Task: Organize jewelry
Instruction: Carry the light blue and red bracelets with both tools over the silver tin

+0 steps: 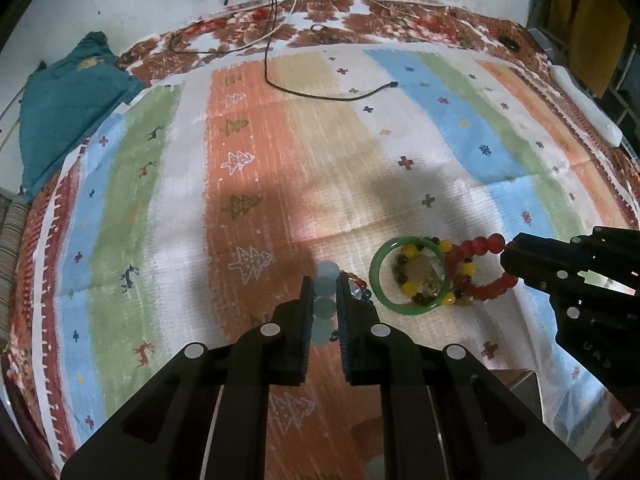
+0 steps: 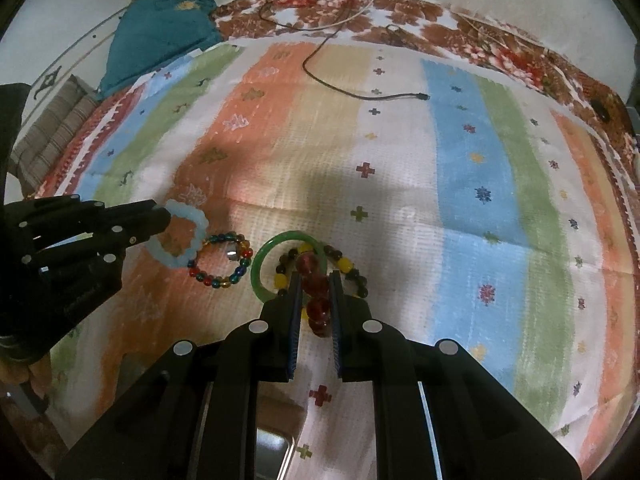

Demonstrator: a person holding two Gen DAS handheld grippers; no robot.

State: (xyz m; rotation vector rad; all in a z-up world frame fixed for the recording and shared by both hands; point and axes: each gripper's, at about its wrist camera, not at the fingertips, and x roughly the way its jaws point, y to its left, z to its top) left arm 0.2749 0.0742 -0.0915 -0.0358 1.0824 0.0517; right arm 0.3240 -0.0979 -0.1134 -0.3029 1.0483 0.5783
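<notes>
Green bangle [image 1: 407,273], red beads [image 2: 316,292], striped cloth [image 1: 280,140]

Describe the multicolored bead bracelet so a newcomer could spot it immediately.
On the striped cloth, find the left gripper holding the pale blue bracelet. The multicolored bead bracelet lies between that and the green bangle: small red, blue and amber beads, ungripped.

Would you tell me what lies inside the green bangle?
Inside the green bangle lies part of a yellow-and-dark bead bracelet with a pale charm; the bangle covers where the bracelet crosses under its rim.

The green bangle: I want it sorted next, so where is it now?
In the right wrist view the green bangle lies on the striped cloth, just left of the right gripper, overlapping the yellow-and-dark bead bracelet.
</notes>
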